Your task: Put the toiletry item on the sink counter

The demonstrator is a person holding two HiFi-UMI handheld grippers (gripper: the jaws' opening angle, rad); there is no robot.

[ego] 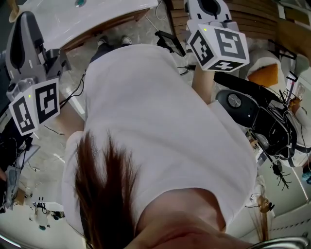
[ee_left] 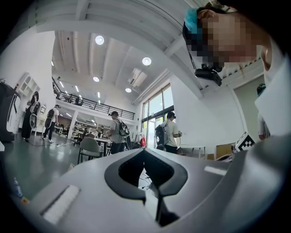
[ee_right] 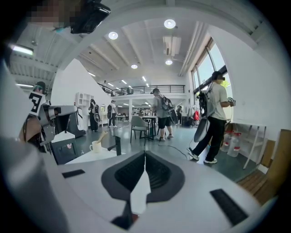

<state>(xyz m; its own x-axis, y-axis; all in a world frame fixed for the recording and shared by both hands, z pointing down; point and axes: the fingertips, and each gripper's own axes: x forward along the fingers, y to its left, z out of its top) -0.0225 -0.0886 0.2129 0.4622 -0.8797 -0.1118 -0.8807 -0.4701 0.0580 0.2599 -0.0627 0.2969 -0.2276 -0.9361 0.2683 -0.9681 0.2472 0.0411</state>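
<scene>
I see no toiletry item in any view. In the head view my white-shirted torso point(ego: 160, 131) fills the middle. My left gripper point(ego: 23, 22) is held out at the left and my right gripper point(ego: 209, 6) at the upper right, each with its marker cube. In the left gripper view the left gripper point(ee_left: 144, 150) has its jaws closed tip to tip with nothing between them. The right gripper point(ee_right: 145, 152) is likewise shut and empty. Past its jaws lies a white counter point(ee_right: 86, 157) with a black tap-like post point(ee_right: 117, 143) and a white mug point(ee_right: 96, 146) holding a stick.
A white table point(ego: 92, 22) stands ahead of my feet. Cables trail over the floor, and a black machine point(ego: 243, 107) and an orange-cushioned seat point(ego: 265, 75) crowd the right. Several people point(ee_right: 213, 118) stand in the hall beside a chair point(ee_left: 90, 148) and tables.
</scene>
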